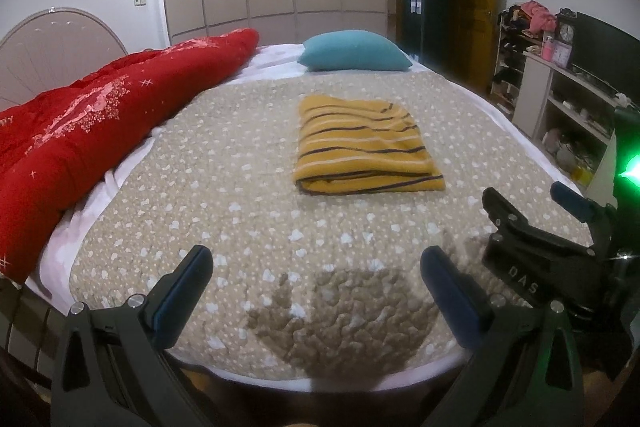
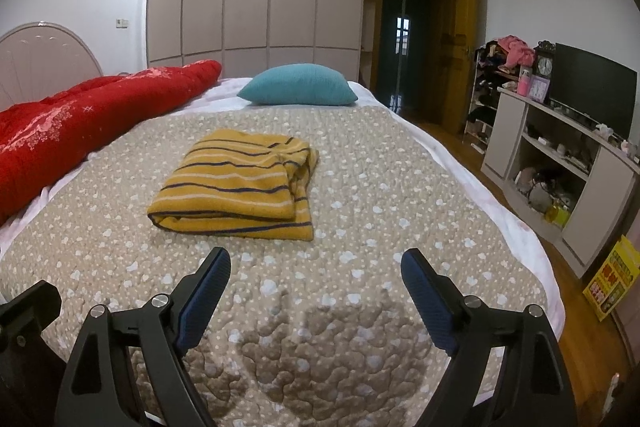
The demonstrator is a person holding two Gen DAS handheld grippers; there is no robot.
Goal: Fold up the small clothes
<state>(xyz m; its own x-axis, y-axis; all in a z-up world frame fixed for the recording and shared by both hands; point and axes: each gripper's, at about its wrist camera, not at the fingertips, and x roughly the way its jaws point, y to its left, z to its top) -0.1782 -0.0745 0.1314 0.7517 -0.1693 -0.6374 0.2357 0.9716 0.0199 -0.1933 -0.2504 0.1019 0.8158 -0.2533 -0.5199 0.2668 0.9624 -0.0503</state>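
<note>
A mustard-yellow garment with dark and white stripes [image 1: 366, 147] lies folded into a neat rectangle on the beige spotted bedspread [image 1: 240, 187]. It also shows in the right wrist view [image 2: 240, 187], left of centre. My left gripper [image 1: 316, 267] is open and empty, held above the bed's near edge, well short of the garment. My right gripper [image 2: 316, 267] is open and empty too, just short of the garment's near edge. The right gripper also shows in the left wrist view [image 1: 528, 203], at the right.
A red quilt [image 1: 100, 131] lies along the bed's left side. A teal pillow [image 1: 356, 53] sits at the far end. A white shelf unit with a TV [image 2: 592, 99] stands right of the bed. A yellow box [image 2: 612, 279] sits on the floor.
</note>
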